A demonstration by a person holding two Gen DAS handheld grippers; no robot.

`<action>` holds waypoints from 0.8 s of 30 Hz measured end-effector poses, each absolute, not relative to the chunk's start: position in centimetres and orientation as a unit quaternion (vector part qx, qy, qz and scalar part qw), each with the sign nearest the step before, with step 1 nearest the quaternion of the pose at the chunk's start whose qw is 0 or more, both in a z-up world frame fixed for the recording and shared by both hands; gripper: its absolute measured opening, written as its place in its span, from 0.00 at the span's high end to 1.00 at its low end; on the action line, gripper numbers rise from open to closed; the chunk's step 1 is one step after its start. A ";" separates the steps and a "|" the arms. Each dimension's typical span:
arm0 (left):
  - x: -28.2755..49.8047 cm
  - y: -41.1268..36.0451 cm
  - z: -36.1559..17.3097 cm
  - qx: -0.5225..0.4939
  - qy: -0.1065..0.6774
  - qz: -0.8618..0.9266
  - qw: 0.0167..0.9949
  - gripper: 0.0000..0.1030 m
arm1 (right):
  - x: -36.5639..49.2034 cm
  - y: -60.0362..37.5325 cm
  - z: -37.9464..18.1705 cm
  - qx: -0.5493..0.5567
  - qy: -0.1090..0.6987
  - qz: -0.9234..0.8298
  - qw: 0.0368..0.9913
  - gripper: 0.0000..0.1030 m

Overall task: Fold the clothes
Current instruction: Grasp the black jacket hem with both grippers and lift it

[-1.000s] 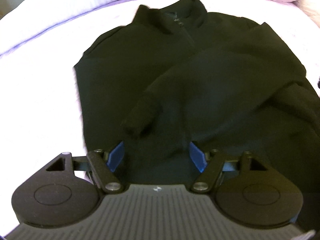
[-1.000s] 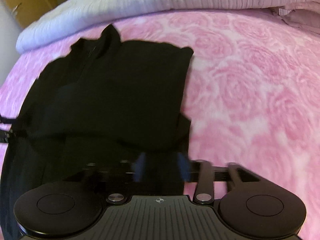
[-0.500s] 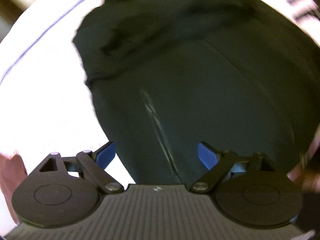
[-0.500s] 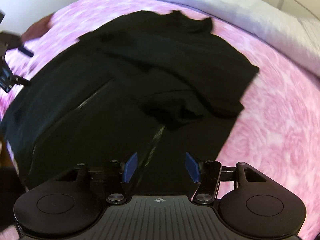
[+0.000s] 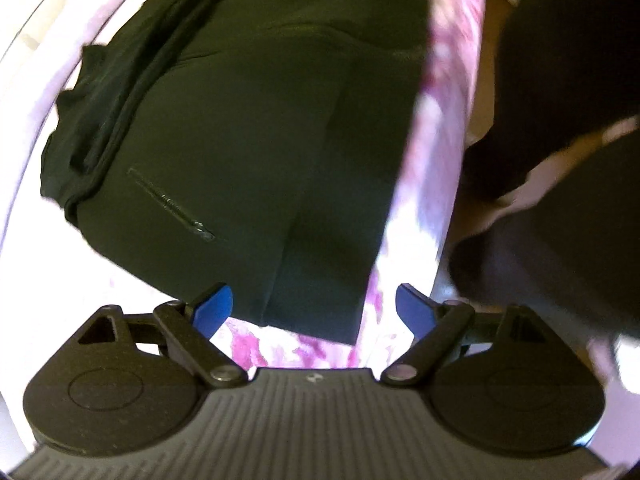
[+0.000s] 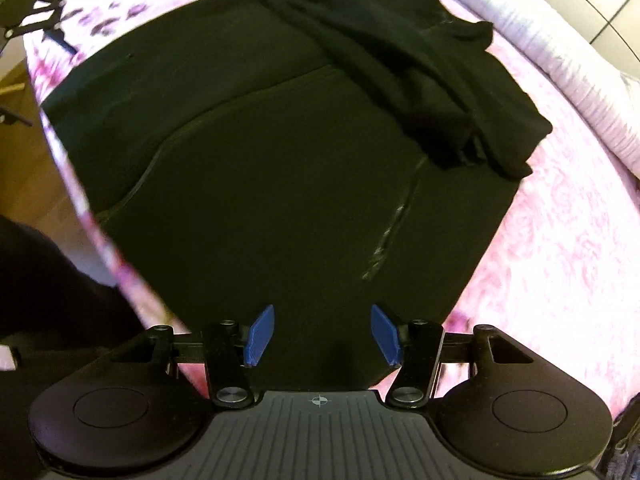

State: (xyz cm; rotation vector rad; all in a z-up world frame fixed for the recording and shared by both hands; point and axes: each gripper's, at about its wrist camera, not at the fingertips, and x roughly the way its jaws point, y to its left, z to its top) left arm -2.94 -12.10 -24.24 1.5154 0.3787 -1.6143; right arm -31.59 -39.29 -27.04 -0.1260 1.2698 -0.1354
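Note:
A black zip jacket [image 5: 248, 140] lies flat on a pink rose-patterned bedspread [image 5: 404, 208], its sleeves [image 6: 420, 68] folded across the chest. In the left wrist view my left gripper [image 5: 312, 296] hangs over a bottom hem corner near a pocket zip [image 5: 172, 204]. Its blue pads stand wide and are closing, pressing on nothing. In the right wrist view my right gripper [image 6: 322, 312] is open just above the jacket [image 6: 280, 160] at the hem, cloth below the gap and the pads apart from it. The left gripper [image 6: 28, 20] shows at the top left there.
The bedspread [image 6: 560, 260] runs on to the right, with a white quilt [image 6: 560, 60] rolled along its far side. A person's dark clothing [image 5: 560, 160] stands beside the bed edge. Wooden floor [image 6: 32, 160] shows past that edge.
Both grippers have swept sideways and rolled, from facing the collar and sleeves to hanging over the jacket's bottom hem. The left jaws have spread wider. The jacket has not moved.

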 end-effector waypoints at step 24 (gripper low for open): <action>-2.3 -8.6 -28.5 0.693 -0.183 -0.644 0.268 0.30 | -37.4 -38.1 -29.3 -0.186 0.584 -0.012 0.790 0.44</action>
